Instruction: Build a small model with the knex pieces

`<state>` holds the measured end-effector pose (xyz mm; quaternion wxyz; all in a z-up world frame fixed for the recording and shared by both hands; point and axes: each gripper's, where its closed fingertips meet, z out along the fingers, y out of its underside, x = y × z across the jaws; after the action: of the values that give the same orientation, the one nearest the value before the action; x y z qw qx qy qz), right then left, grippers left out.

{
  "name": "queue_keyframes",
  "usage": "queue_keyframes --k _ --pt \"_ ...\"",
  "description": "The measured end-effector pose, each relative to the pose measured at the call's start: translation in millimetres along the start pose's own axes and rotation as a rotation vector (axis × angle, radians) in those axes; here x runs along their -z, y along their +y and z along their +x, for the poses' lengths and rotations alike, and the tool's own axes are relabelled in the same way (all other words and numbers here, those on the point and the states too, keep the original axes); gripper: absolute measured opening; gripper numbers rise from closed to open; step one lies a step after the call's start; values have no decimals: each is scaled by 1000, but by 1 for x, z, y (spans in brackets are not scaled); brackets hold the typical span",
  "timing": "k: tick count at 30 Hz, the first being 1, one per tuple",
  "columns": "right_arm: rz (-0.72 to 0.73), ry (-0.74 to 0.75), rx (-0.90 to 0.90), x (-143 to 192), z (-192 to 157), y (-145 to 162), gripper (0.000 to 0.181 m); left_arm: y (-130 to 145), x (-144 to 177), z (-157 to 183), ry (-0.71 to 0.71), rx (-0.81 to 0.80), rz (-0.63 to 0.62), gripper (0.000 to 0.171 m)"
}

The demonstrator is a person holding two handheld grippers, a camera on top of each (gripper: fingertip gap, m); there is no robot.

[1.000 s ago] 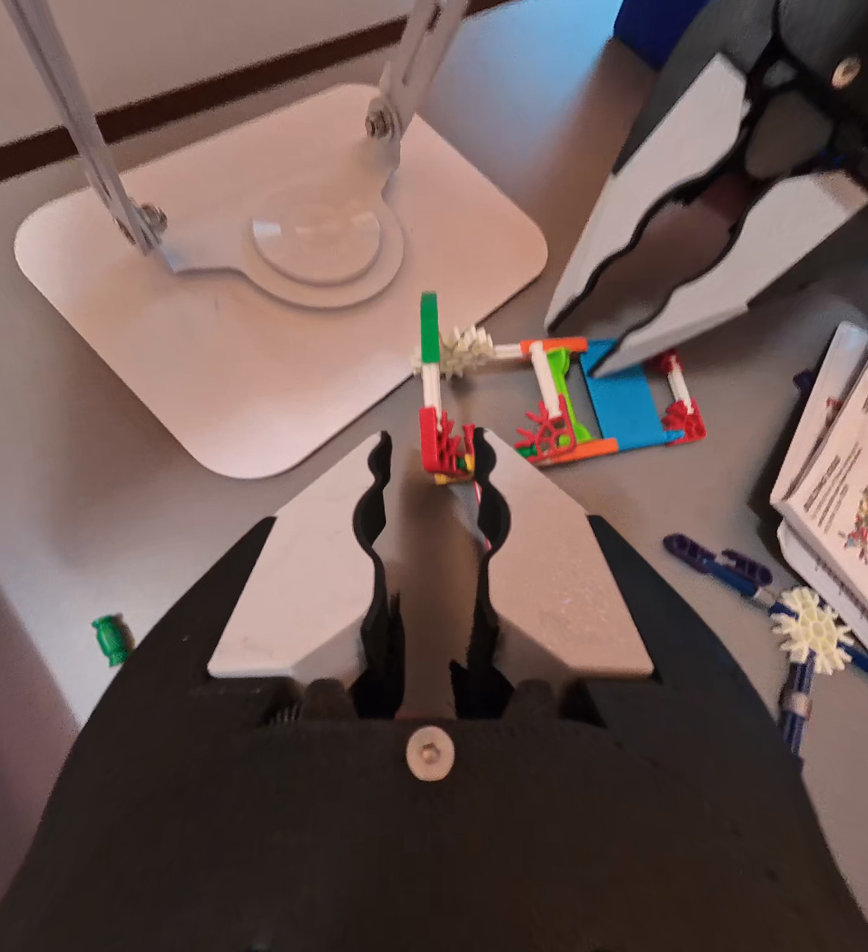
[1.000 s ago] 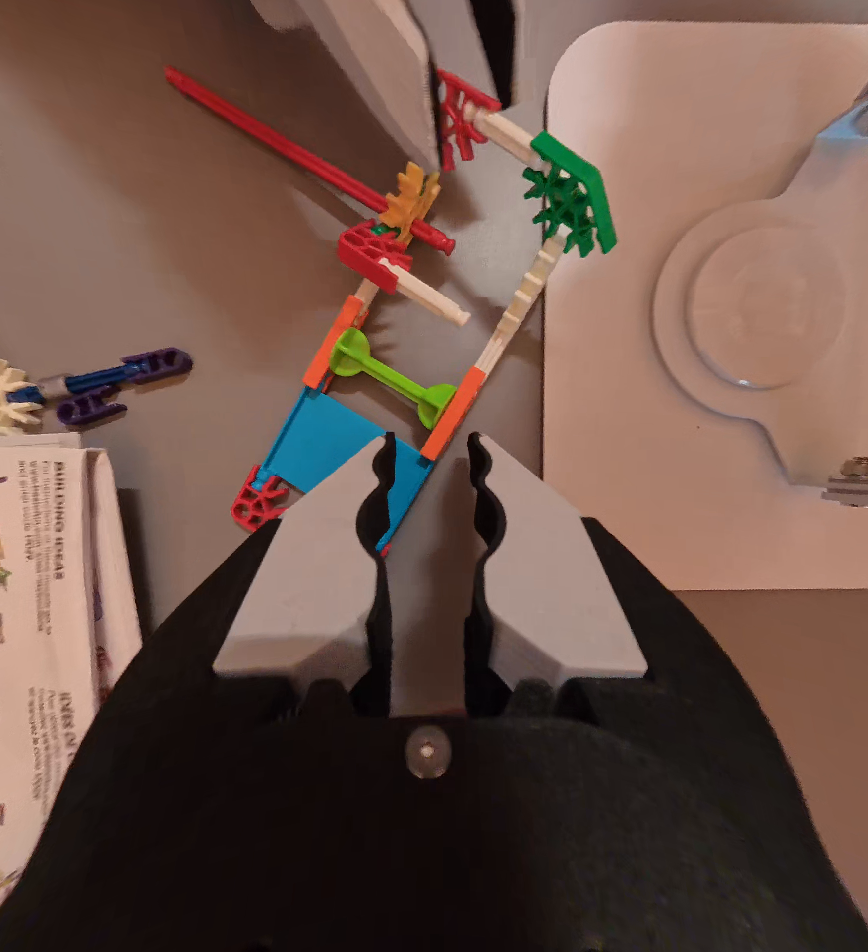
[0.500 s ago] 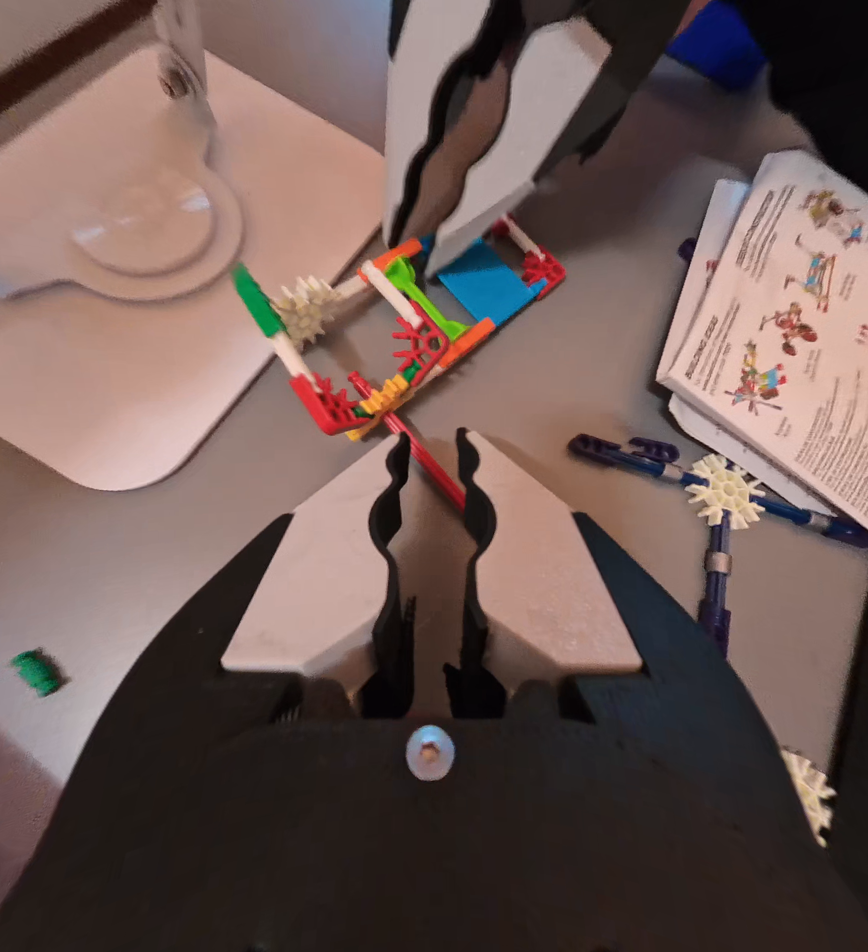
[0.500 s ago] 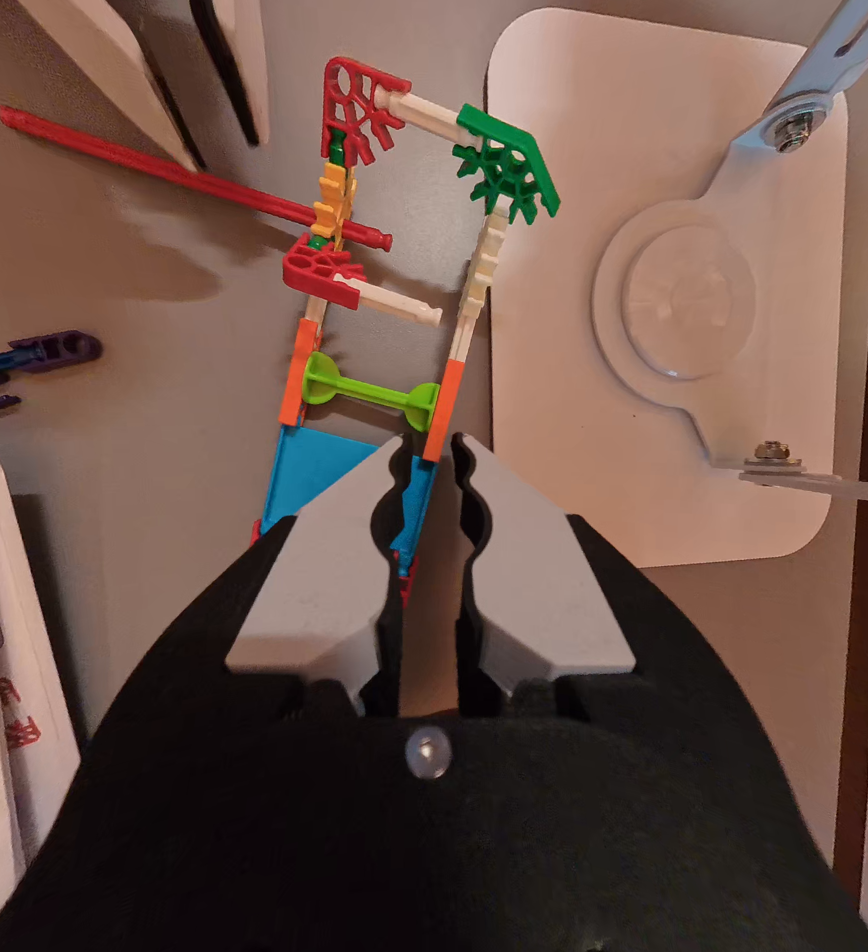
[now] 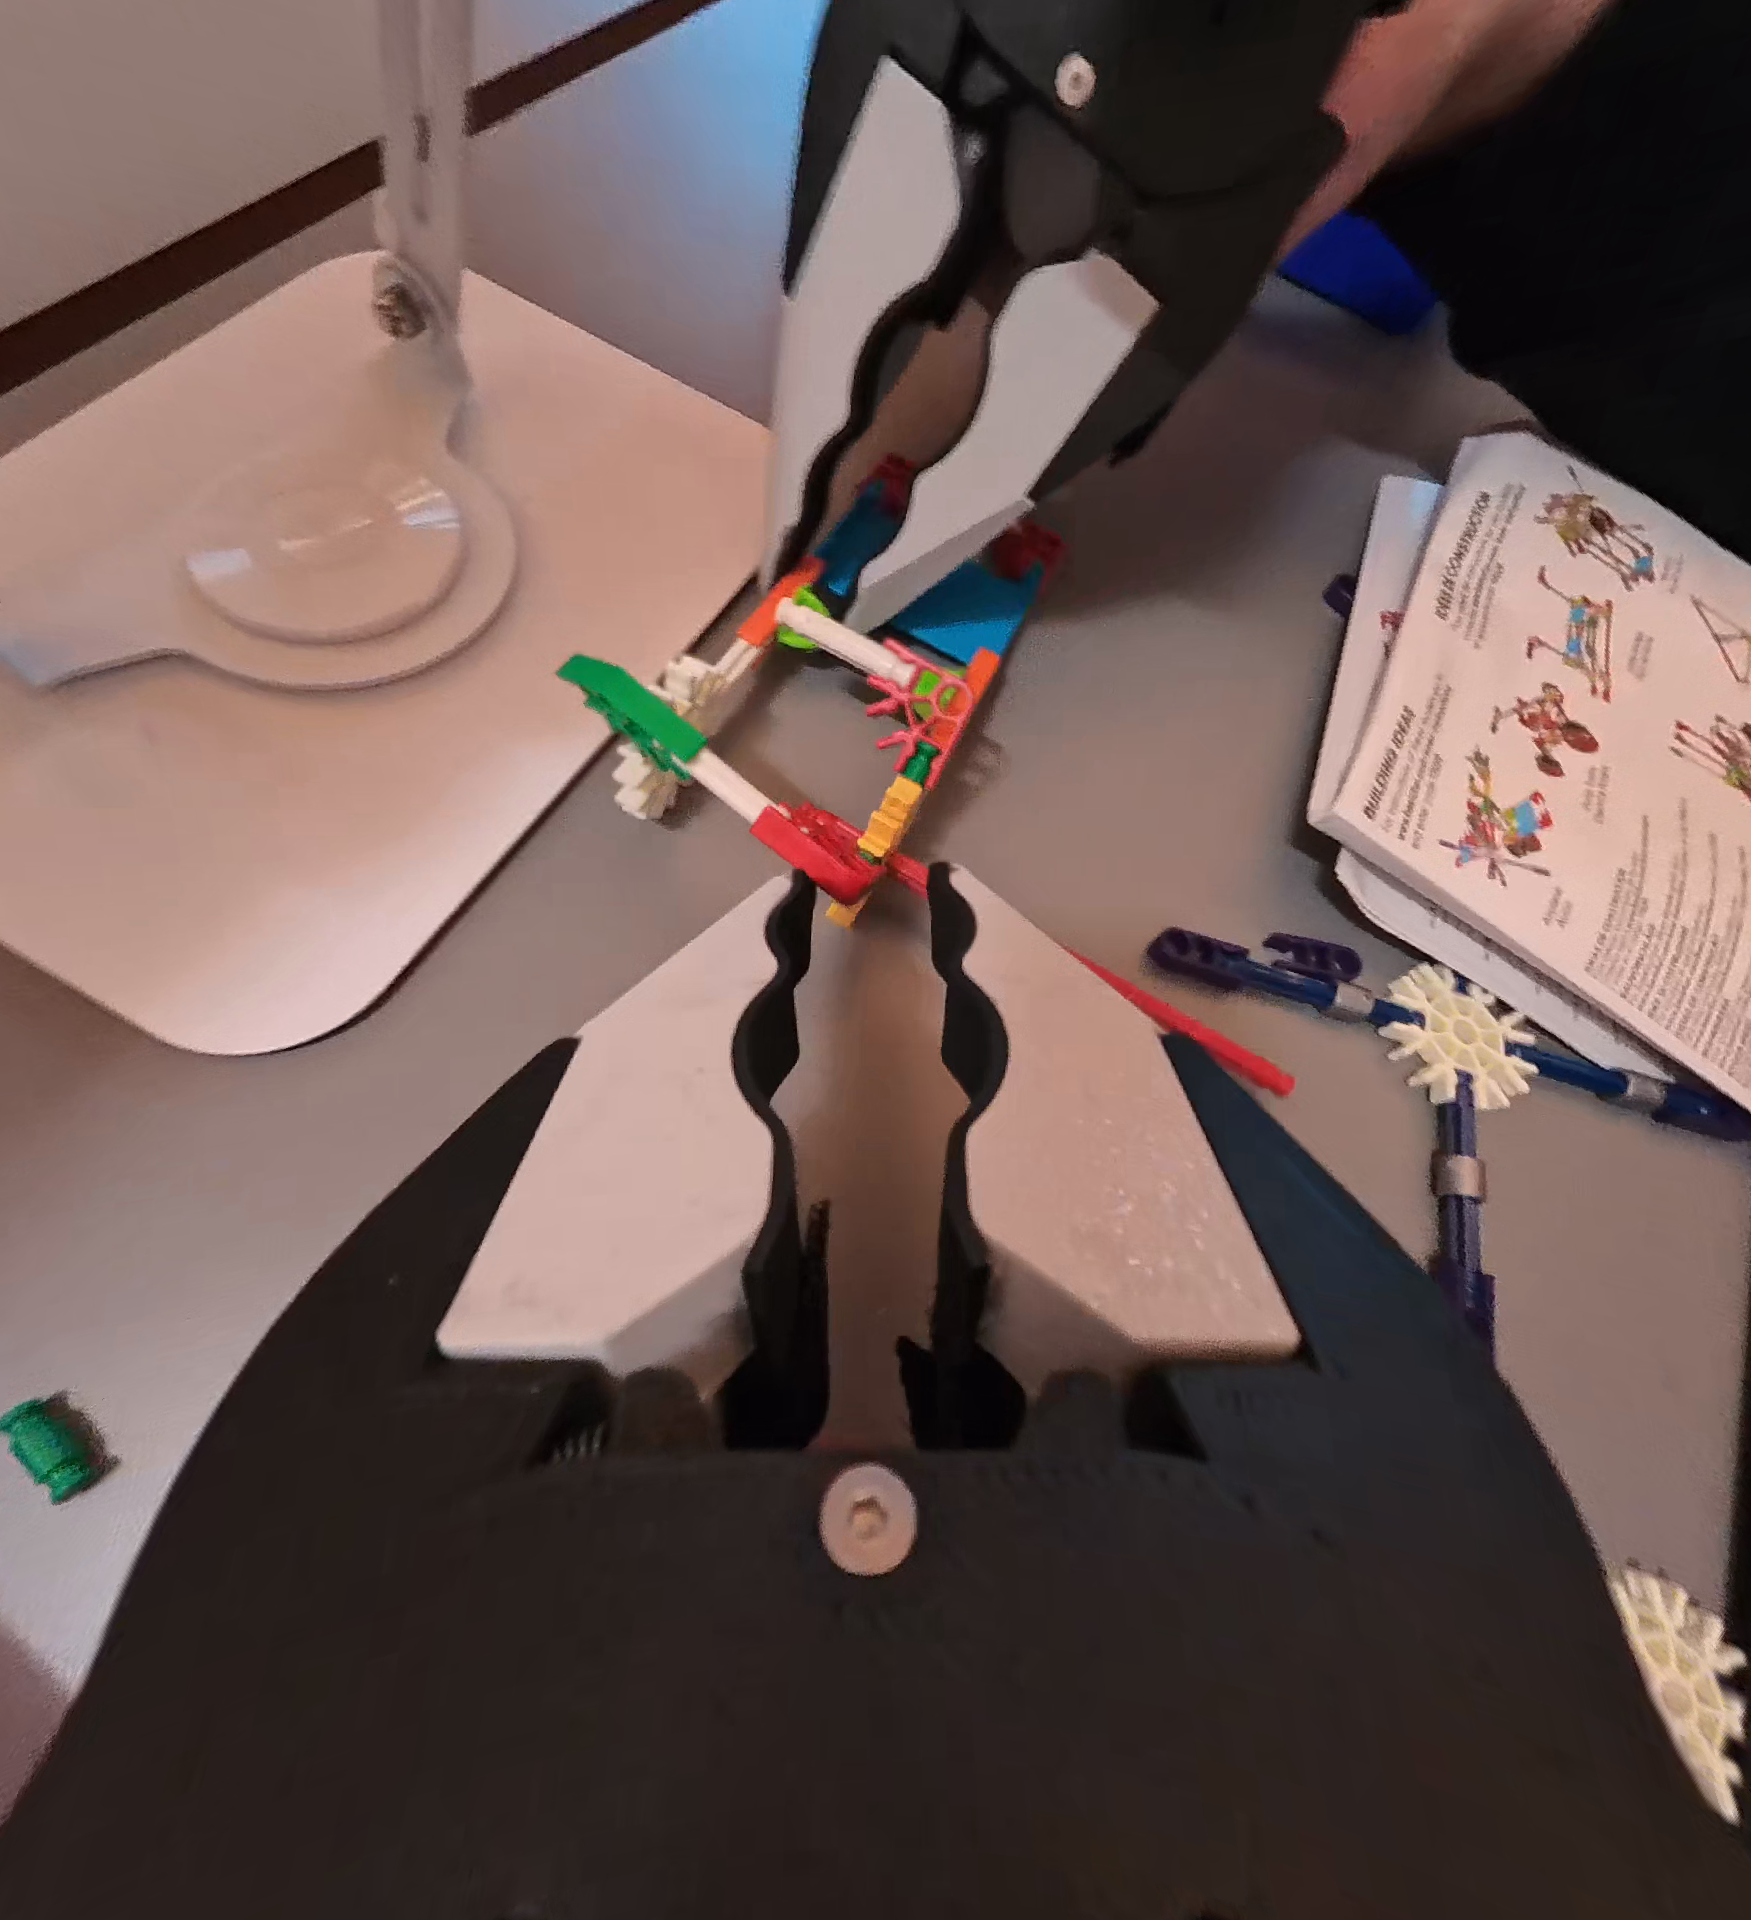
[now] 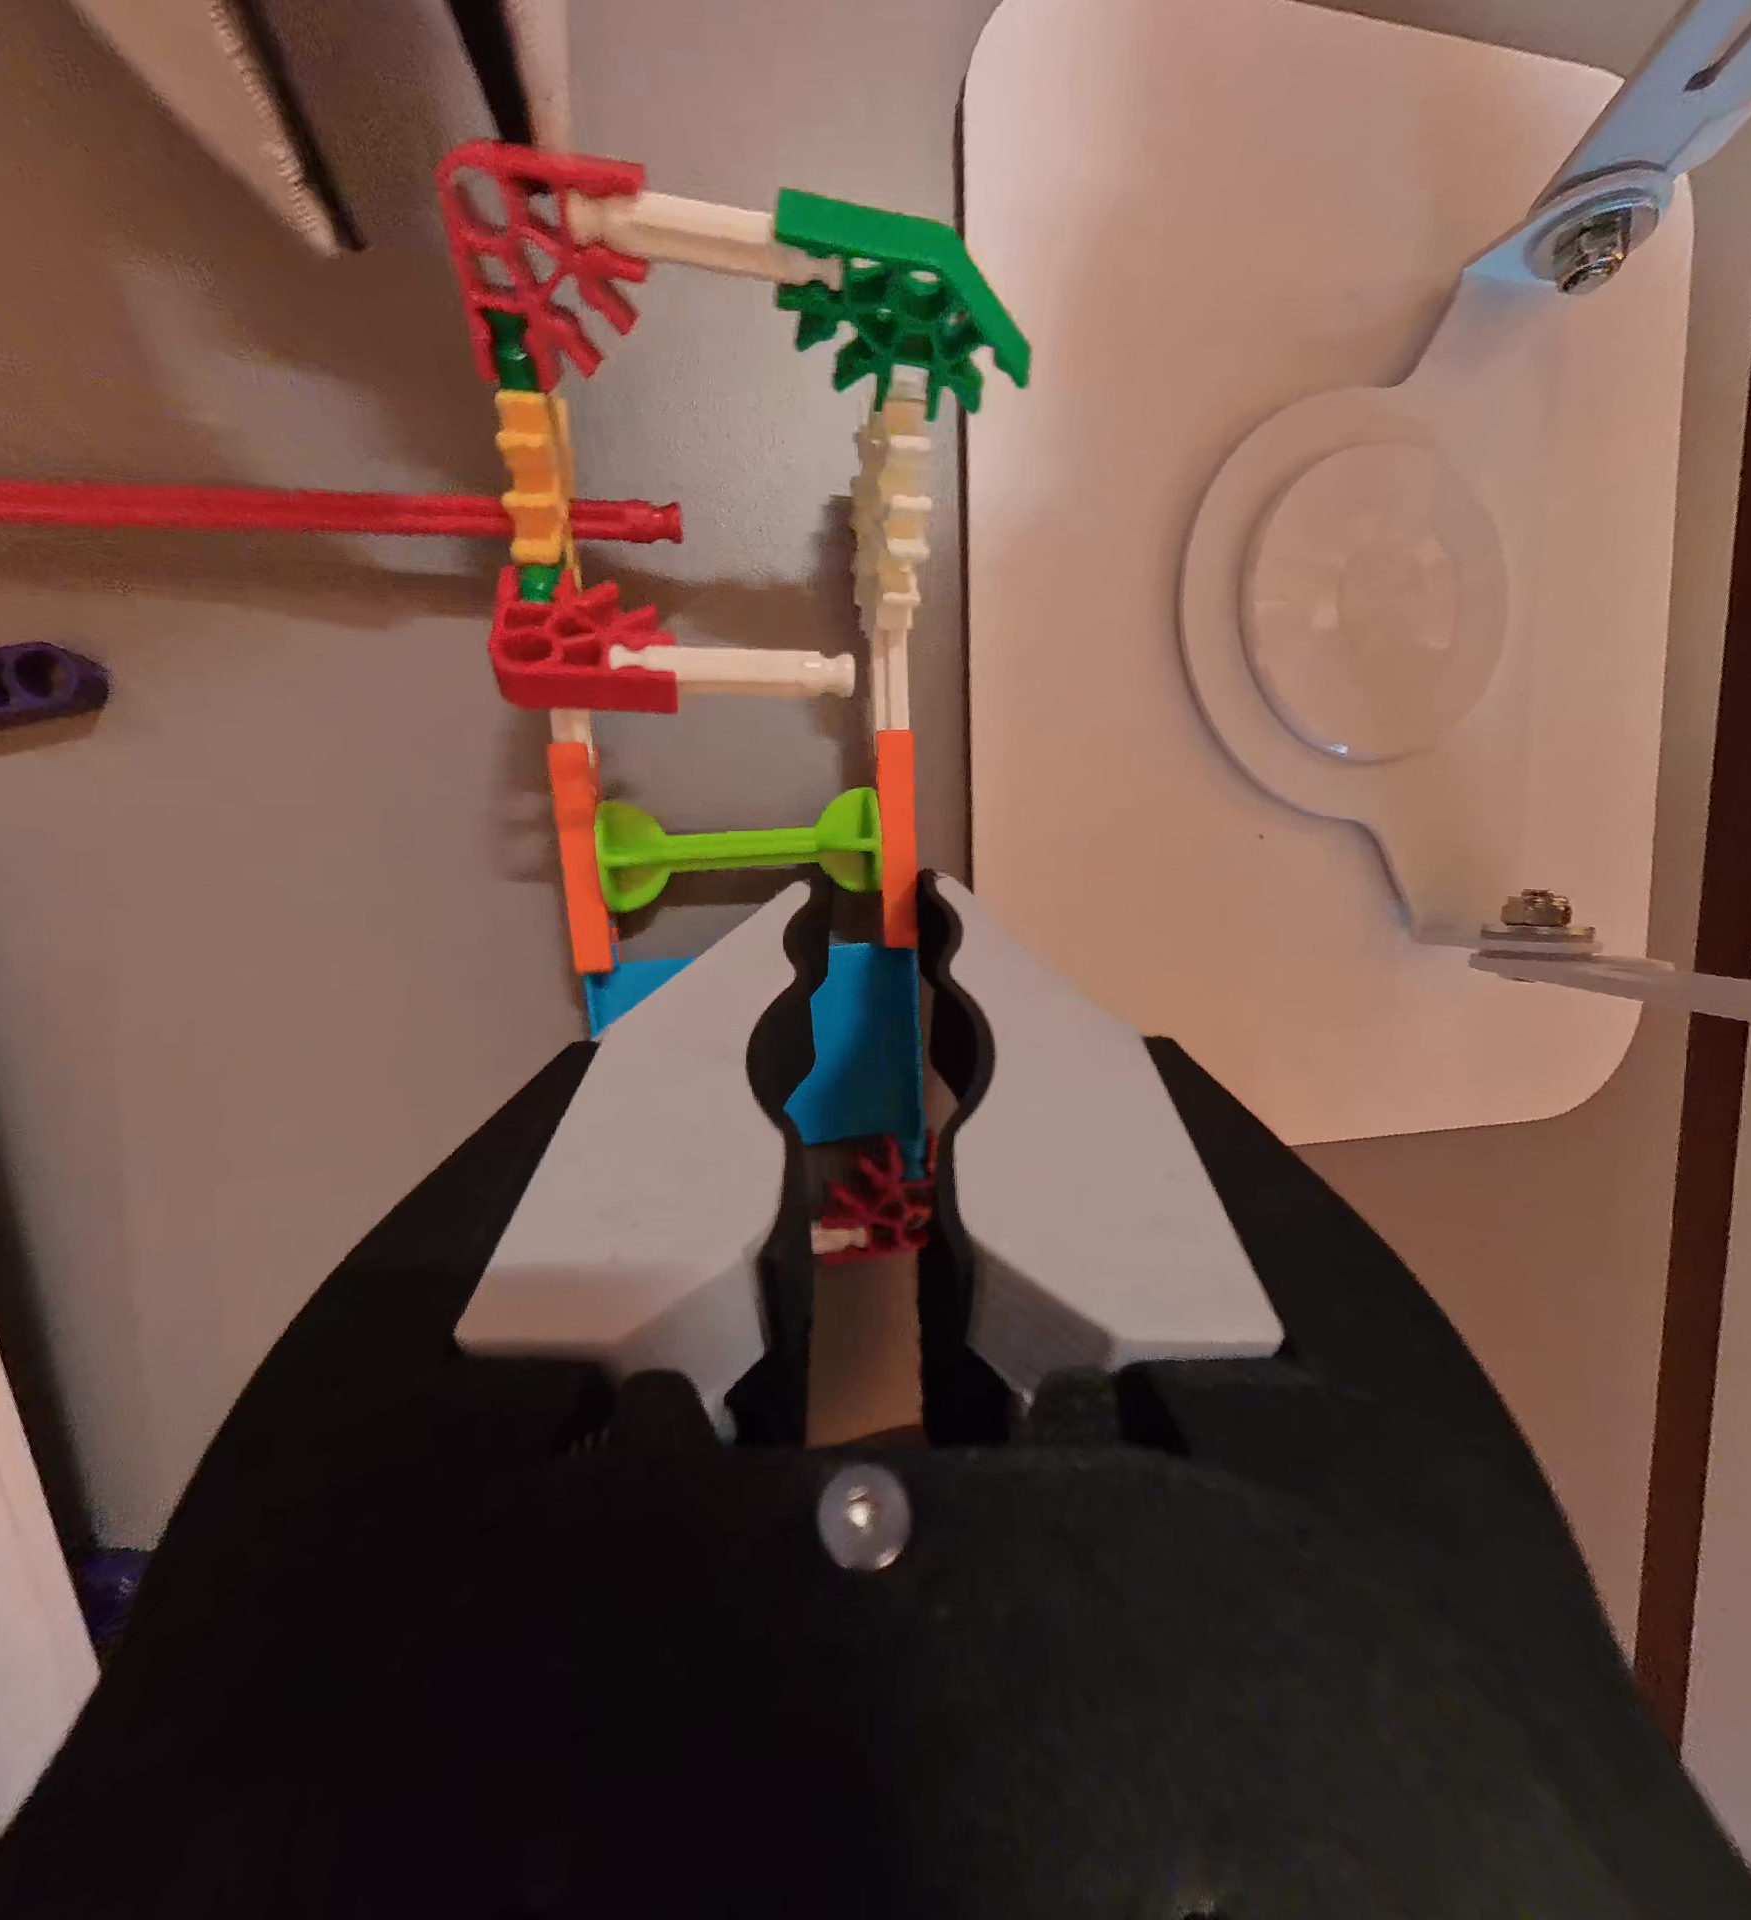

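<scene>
A spiky toy frame of snap-together plastic rods and connectors (image 6: pixel 705 223) lies flat on a smooth grey table (image 5: pixel 1110 790). The right gripper (image 6: pixel 866 899) has slid further on: the frame's flat blue panel (image 6: pixel 866 1039) now sits between its wavy fingers, but whether they are squeezing it is unclear. The left gripper (image 5: pixel 866 883), narrowly parted, has returned to the red corner connector (image 5: pixel 819 831) at centre frame.

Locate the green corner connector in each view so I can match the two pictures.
Left wrist view: green connector, left of centre, at the white base plate's edge.
Right wrist view: green connector, upper centre, the frame's top right corner.
Shared landmark: the red rod through the yellow connector.
</scene>
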<state>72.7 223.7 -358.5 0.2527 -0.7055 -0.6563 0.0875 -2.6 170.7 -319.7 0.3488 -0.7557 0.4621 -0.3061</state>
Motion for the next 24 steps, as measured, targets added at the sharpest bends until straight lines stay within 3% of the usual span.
queue_keyframes --k 4,8,10,13,17,19,24 --pt "17 -14 12 1 -3 -3 15 9 3 14 62 -65 -50 18" --pt "31 -12 31 3 -6 -8 17 -1 14 0 -49 -168 -20 23" --pt "42 -15 36 2 -6 -9 17 -9 19 -5 -92 -223 25 36" --pt "66 -27 53 0 -10 -13 18 -10 13 -7 -107 -292 38 73" --pt "96 -47 82 -3 -17 -19 17 5 -4 -2 -79 -386 -15 92" --pt "101 -49 95 -4 -19 -20 16 14 -8 -3 -89 -416 -53 89" --pt "100 -48 107 -5 -20 -20 16 9 -5 -3 -68 -379 6 68"
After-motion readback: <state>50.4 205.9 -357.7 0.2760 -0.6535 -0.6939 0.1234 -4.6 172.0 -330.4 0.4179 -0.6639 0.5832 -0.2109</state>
